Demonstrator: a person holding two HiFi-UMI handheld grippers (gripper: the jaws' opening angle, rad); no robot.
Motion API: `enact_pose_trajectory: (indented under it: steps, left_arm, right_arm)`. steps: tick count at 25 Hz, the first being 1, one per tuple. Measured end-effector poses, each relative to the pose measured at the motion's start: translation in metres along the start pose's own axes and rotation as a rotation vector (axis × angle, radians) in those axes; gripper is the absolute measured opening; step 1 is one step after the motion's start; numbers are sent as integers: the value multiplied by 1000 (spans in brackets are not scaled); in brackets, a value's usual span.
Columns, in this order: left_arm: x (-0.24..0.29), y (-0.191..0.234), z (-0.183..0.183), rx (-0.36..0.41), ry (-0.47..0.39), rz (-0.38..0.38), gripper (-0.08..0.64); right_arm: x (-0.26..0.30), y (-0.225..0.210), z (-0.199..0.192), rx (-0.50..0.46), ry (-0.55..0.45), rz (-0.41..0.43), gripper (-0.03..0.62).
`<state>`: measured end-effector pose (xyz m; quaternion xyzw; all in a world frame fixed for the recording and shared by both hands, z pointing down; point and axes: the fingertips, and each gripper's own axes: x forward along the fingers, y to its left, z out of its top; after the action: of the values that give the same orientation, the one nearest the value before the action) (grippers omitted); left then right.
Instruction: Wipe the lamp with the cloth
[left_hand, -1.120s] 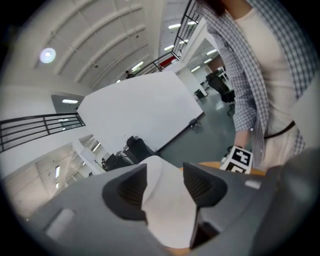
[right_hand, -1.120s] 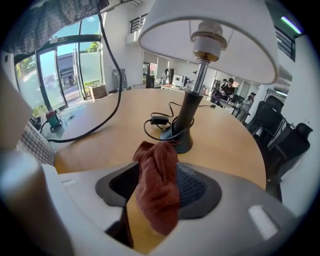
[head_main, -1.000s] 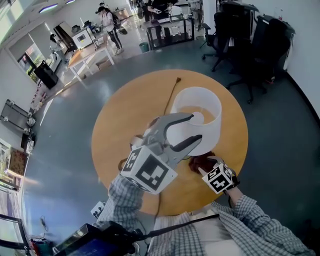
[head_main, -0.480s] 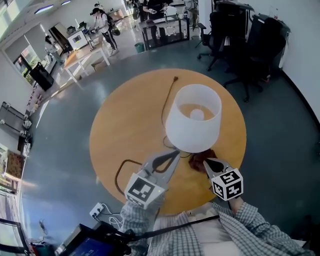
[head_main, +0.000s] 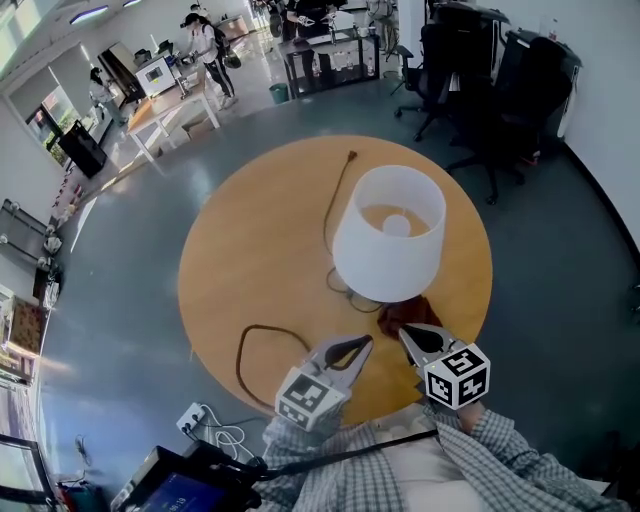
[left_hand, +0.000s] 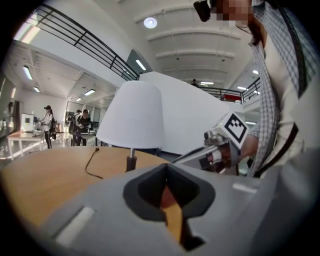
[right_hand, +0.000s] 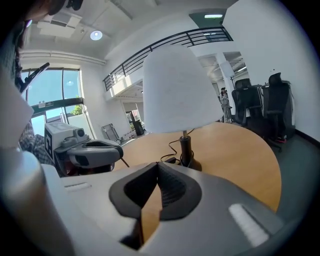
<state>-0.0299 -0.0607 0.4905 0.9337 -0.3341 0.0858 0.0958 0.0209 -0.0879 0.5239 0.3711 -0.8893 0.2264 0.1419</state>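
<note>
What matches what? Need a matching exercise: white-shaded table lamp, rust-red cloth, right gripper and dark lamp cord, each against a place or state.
Things:
1. white-shaded table lamp
2. rust-red cloth
3. right gripper
4. dark lamp cord

Place or state:
A. shut, nothing between its jaws
B. runs toward the far edge of the round wooden table
C. stands upright on the table
D. lies crumpled by the lamp's foot, held by nothing

Pairs: 1-C, 2-D, 3-A, 4-B

shade (head_main: 390, 245) released, cloth (head_main: 400, 313) dropped — fingers (left_hand: 147, 195) closed
</note>
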Motion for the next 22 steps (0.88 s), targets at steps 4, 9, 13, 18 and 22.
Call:
enact_pose_trajectory:
  steps: [4, 9, 13, 18, 22]
  left_arm:
    - [5, -4, -6, -17, 9, -14, 5]
    - [-2, -4, -4, -30, 20, -12, 5]
    - [-3, -2, -5, -29, 13, -3, 5]
    - [0, -1, -4, -7, 21, -4, 5]
    - [8, -6, -7, -22, 35, -16, 5]
  right_arm:
    - [4, 2, -5, -16, 14, 24, 5]
    - [4, 9, 4, -35, 13, 30, 5]
    - [8, 10, -1, -44, 23, 33, 5]
    - [9, 13, 1, -92, 35, 44, 5]
    - [9, 11, 3, -94, 30, 60, 5]
